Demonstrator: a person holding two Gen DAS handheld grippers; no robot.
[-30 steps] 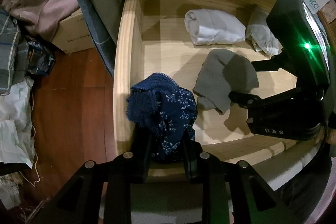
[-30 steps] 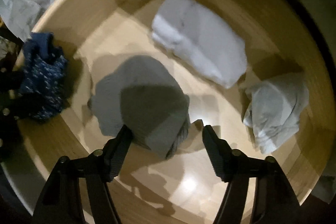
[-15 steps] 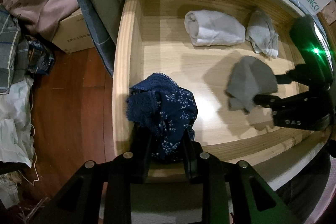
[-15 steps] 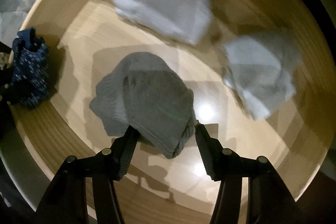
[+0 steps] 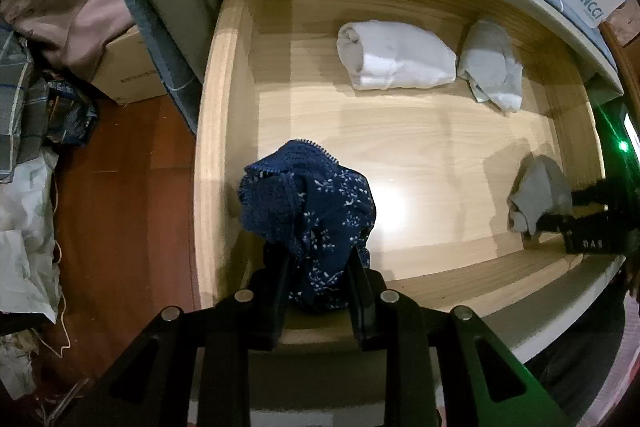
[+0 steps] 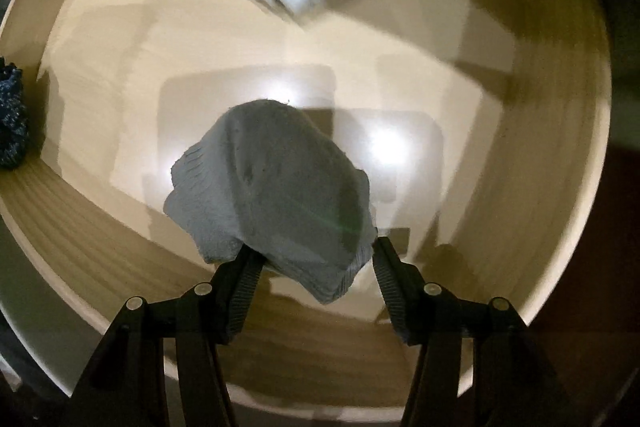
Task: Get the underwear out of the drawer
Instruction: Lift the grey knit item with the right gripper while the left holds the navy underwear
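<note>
Lifting two pieces clear of the drawer (image 5: 216, 155), one per tool; judged step: carry each up and over the front wall without snagging. Item one: navy patterned underwear (image 5: 308, 211), clamped between the fingers of the left gripper (image 5: 316, 291), bunched and standing up from the jaws, positioned over the drawer's front left corner, just beside the left wall. Item two: grey underwear (image 6: 272, 195), pinched at its lower edge by the right gripper (image 6: 312, 267), fingers drawn in on the fabric; the bulk flops forward beyond the tips, and it appears raised off the drawer floor near the front right corner, though the gap beneath is hard to confirm. Handling advice: keep both grips firm, rise straight before pulling back, since the loose grey folds could drag on the front rim and slip from a shallow hold. Remaining in the drawer, along the back wall and well apart from both tools: a rolled white cloth (image 5: 394, 57) and, just beside it, a crumpled pale cloth (image 5: 494, 67). Right view blurred; fine detail there unreliable.
</note>
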